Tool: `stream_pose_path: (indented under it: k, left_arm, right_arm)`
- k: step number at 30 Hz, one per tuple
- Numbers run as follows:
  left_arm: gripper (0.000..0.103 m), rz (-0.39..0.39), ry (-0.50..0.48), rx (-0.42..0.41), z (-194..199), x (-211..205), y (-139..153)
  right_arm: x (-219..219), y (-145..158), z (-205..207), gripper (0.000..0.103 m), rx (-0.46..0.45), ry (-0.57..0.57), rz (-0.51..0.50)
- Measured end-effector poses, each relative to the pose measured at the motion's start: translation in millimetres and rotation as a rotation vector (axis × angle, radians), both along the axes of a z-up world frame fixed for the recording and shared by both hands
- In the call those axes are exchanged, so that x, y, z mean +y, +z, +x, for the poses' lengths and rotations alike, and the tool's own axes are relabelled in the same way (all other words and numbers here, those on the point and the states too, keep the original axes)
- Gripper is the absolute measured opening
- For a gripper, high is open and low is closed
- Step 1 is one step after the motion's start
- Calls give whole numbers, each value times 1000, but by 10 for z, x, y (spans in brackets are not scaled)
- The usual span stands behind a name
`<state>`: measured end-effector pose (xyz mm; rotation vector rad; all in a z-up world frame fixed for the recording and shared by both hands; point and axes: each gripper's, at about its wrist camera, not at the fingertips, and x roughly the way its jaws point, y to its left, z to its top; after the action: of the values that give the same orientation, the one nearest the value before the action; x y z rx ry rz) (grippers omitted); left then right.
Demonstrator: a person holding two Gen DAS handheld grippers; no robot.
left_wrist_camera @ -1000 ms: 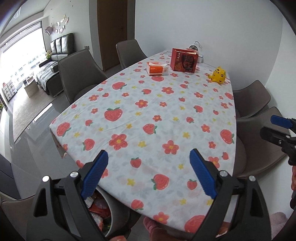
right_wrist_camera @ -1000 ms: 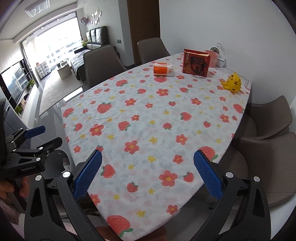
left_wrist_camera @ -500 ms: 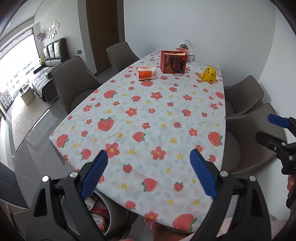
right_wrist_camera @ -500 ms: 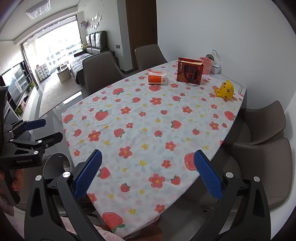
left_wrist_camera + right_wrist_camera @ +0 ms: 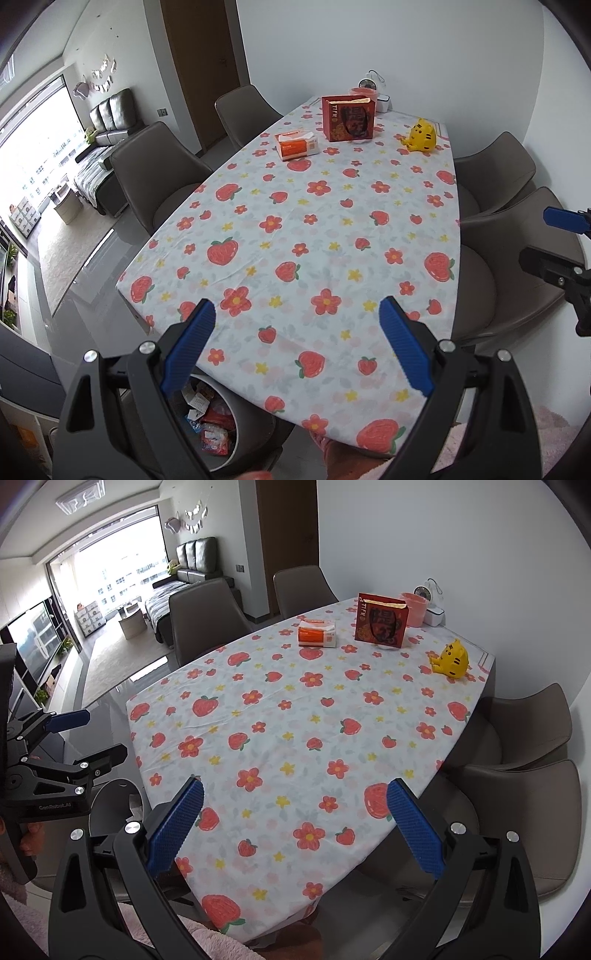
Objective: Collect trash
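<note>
A grey trash bin (image 5: 242, 424) stands on the floor under the near left corner of the table, with several wrappers (image 5: 212, 424) inside it. My left gripper (image 5: 297, 308) hangs open and empty above the table's near end, over the bin. My right gripper (image 5: 295, 784) is also open and empty above the near end. In the left wrist view the right gripper (image 5: 533, 238) shows at the right edge, open. In the right wrist view the left gripper (image 5: 105, 733) shows at the left, open, with the bin (image 5: 110, 794) partly hidden behind it.
The table (image 5: 332, 229) has a strawberry-and-flower cloth. At its far end stand an orange tissue box (image 5: 297, 146), a red gift bag (image 5: 349, 118), a yellow tiger toy (image 5: 421, 136), a pink cup (image 5: 415, 607) and a small white fan (image 5: 430, 603). Brown chairs (image 5: 517, 797) line both sides.
Both views have drawn back and up from the table, so it looks smaller and farther. More of the bin shows under the left gripper. Both grippers stay open.
</note>
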<state>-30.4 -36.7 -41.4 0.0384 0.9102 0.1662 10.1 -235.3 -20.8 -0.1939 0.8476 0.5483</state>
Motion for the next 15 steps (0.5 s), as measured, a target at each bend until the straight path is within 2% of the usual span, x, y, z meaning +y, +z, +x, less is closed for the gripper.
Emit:
stream_pose_path:
  k: [15]
  left_arm:
    - [90, -3, 21, -3, -1, -8, 29]
  right_arm:
    - [-18, 8, 18, 96, 0, 16, 5]
